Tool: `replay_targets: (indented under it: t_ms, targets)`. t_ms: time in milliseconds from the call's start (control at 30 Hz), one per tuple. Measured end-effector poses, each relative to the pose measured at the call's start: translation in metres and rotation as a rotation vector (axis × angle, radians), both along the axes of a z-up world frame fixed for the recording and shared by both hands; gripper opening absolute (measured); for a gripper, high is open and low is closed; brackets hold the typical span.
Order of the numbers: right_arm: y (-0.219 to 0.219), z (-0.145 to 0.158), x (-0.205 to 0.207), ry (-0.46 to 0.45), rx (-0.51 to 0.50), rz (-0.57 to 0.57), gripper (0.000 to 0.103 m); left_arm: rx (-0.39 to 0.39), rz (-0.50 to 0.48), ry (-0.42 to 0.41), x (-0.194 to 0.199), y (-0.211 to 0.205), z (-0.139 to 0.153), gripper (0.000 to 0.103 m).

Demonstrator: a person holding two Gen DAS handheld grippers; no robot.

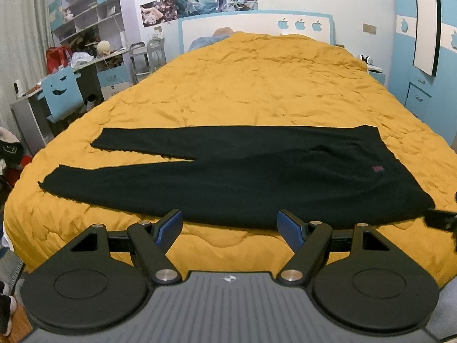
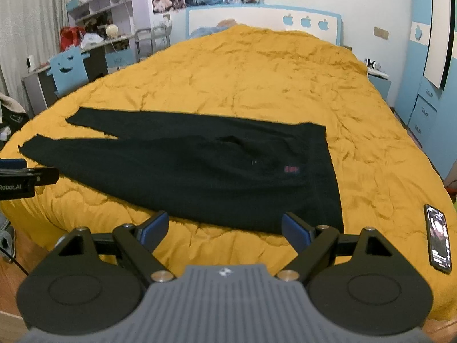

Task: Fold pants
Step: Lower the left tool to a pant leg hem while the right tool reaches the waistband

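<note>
Black pants (image 1: 242, 177) lie flat across the yellow bedspread (image 1: 257, 85), legs pointing left and waist to the right, with a small red logo near the waist. They also show in the right wrist view (image 2: 200, 168). My left gripper (image 1: 230, 227) is open and empty, just short of the pants' near edge, around the middle of the near leg. My right gripper (image 2: 224, 230) is open and empty, just short of the near edge by the waist. The right gripper's edge shows at the far right of the left wrist view (image 1: 441, 218), and the left gripper at the far left of the right wrist view (image 2: 25, 177).
A phone (image 2: 438, 241) lies on the bedspread (image 2: 257, 71) near the right front edge. A desk, blue chair (image 1: 61, 91) and shelves stand left of the bed. Blue cabinets (image 2: 422, 114) and a nightstand stand on the right. The headboard is at the far end.
</note>
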State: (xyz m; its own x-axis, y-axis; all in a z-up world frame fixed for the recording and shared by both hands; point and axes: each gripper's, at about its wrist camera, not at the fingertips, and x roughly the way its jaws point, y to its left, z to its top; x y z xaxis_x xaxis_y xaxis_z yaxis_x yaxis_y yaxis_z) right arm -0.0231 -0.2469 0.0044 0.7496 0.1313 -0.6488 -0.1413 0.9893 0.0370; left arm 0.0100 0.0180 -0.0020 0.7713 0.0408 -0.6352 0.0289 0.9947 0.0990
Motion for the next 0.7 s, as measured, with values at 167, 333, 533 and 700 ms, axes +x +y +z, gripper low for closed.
replay_targets:
  t_ms: [167,333,533,700]
  targets:
    - [-0.013,0.000,0.005,-0.107,-0.066,0.038,0.083,0.033,0.003,-0.035,0.015,0.016,0.000,0.087]
    - [-0.028,-0.016,0.021,-0.113,-0.144,0.127,0.082,0.108,-0.034,-0.062,0.037,0.035,-0.004,0.078]
    - [-0.051,-0.049,0.048,-0.027,-0.238,0.222,0.061,0.273,-0.128,-0.103,0.060,0.055,-0.017,0.075]
    - [-0.071,-0.075,0.066,0.054,-0.302,0.294,0.050,0.399,-0.205,-0.056,0.075,0.076,-0.038,0.076]
